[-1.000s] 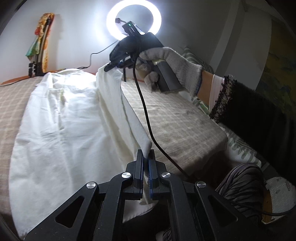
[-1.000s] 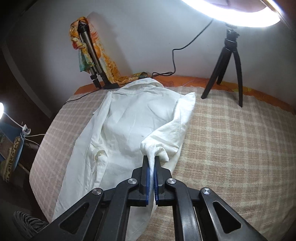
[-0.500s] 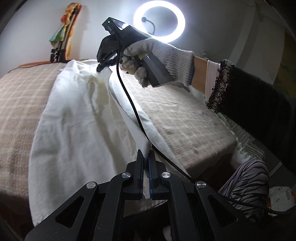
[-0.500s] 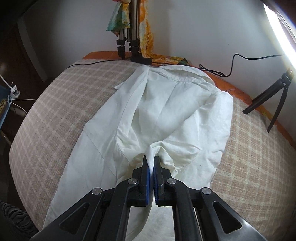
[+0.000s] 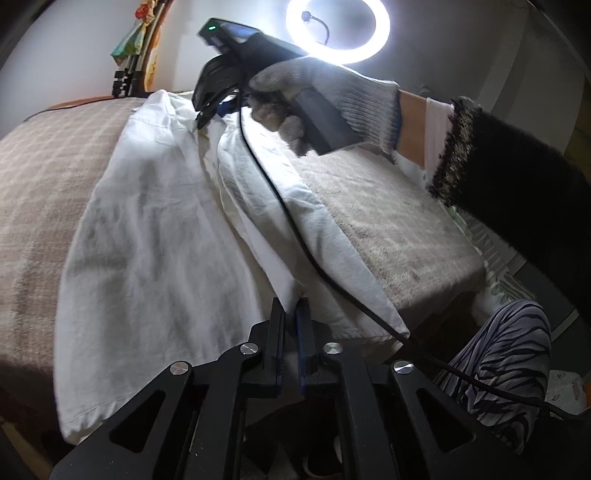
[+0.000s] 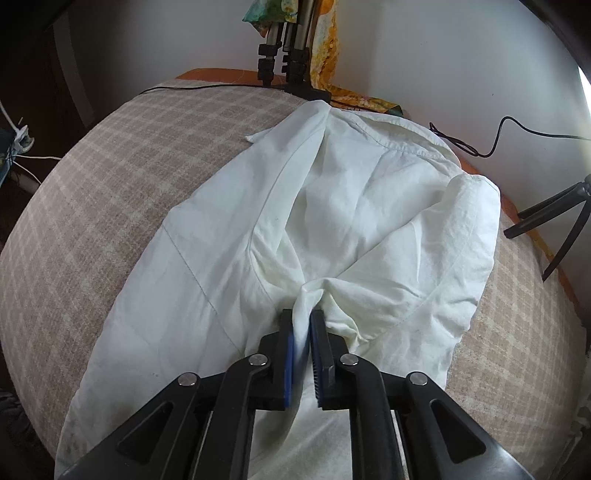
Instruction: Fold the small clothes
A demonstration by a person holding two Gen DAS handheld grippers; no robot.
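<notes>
1. Both pairs of jaws have just been opening, and white cloth is seen between the pads of each.
2. On the right gripper (image 6: pixel 305 325) a narrow gap is seen between the blue pads, and a bunched fold of the white shirt (image 6: pixel 332 206) stands loosely in this gap; the pads are not pressed on it.
3. On the left gripper (image 5: pixel 290 314) the jaws are parted only a little, and a corner of the shirt hem reaches between the tips. Whether the cloth is pinched there cannot be told from the left wrist view.
4. The white shirt (image 5: pixel 155 236) is spread on a bed covered with a beige checked blanket (image 6: pixel 110 192). Its collar end is turned toward the far wall, and its right side is folded over onto the middle.
5. The right gripper is held by a hand (image 5: pixel 325 92) in a grey knitted glove, above the collar end of the shirt, with a dark sleeve (image 5: pixel 517 192) behind it.
6. A black cable (image 5: pixel 280 206) is draped from this gripper across the folded side of the shirt.
7. A lit ring lamp (image 5: pixel 338 31) is seen near the wall, and a black tripod (image 6: pixel 554 221) stands on the bed edge beside the shirt.
8. A striped trouser leg (image 5: pixel 506 350) is seen below the bed edge.
</notes>
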